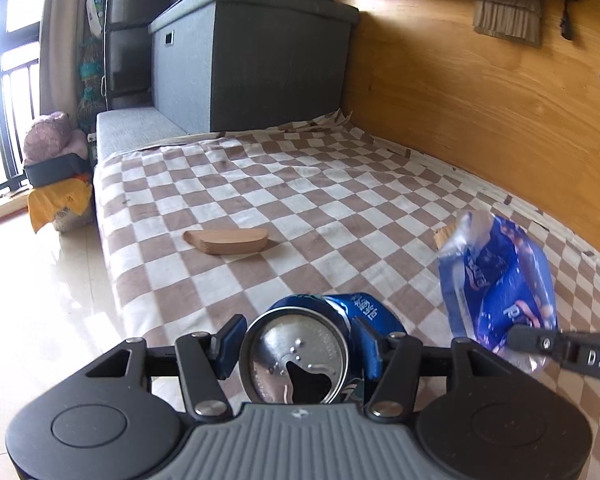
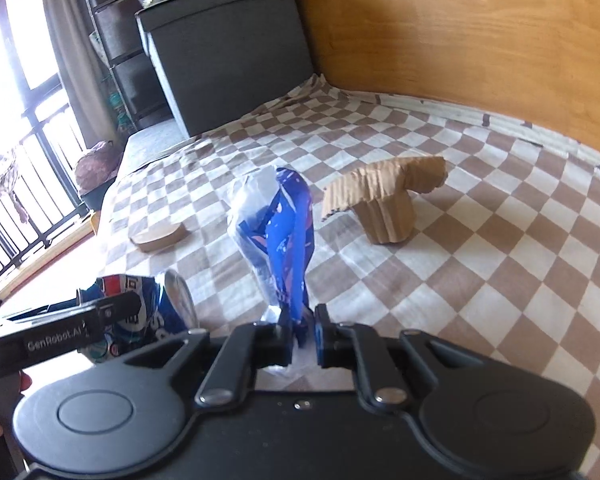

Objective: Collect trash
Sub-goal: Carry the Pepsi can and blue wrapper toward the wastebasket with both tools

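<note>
My left gripper (image 1: 295, 344) is shut on a crushed blue soda can (image 1: 300, 360), its opened top facing the camera; the can also shows in the right wrist view (image 2: 147, 312). My right gripper (image 2: 304, 336) is shut on a crumpled blue and white plastic wrapper (image 2: 275, 232), held upright above the bed; the wrapper shows at the right of the left wrist view (image 1: 496, 284). A flat brown cardboard piece (image 1: 227, 242) lies on the checkered bedsheet (image 1: 300, 184), also in the right wrist view (image 2: 159, 238). A crumpled corrugated cardboard piece (image 2: 388, 200) stands on the sheet ahead to the right.
A grey storage box (image 1: 251, 60) stands at the far end of the bed. A wooden wall panel (image 1: 480, 100) runs along the right side. The shiny floor (image 1: 39, 280) lies left, with a yellow bag and bin (image 1: 55, 184) by the window railing.
</note>
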`<action>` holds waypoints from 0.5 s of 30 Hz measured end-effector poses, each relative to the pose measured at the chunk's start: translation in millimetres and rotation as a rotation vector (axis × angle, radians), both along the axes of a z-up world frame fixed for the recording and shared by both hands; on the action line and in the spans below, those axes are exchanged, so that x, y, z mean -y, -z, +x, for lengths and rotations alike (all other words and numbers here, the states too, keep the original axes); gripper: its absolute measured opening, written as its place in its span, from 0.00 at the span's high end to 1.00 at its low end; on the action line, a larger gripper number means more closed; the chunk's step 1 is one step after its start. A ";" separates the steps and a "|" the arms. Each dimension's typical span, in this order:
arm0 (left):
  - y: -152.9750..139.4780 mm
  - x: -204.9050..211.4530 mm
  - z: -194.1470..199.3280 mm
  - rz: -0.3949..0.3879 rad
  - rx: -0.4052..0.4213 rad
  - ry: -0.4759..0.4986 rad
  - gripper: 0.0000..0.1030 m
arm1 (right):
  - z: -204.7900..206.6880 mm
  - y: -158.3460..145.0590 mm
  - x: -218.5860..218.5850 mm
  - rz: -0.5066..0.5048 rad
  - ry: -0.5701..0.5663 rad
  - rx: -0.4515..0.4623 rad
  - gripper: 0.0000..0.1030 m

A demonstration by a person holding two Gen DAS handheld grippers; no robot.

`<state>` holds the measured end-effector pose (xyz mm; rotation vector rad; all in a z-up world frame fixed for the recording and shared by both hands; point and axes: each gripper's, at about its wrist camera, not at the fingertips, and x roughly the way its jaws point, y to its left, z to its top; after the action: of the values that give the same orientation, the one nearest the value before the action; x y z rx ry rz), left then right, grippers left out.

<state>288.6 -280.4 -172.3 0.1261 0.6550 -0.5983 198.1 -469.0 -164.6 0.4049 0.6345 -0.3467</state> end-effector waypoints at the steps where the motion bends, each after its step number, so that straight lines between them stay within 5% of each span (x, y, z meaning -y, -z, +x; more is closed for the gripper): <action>1: -1.2 -3.5 -3.3 0.000 0.005 -0.001 0.44 | -2.1 -2.5 -3.4 -0.006 -0.004 0.001 0.90; 7: 0.2 -25.5 -19.9 -0.055 -0.048 0.007 0.44 | -12.5 -10.0 -19.8 -0.038 -0.014 -0.013 0.90; 15: 39.7 -32.3 -41.3 -0.118 -0.166 0.045 0.43 | -23.3 -4.0 -37.7 -0.012 -0.050 -0.028 0.90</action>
<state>247.3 -248.1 -212.0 -0.0190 0.7772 -0.6943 174.8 -431.3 -160.6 0.3721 0.6687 -0.3086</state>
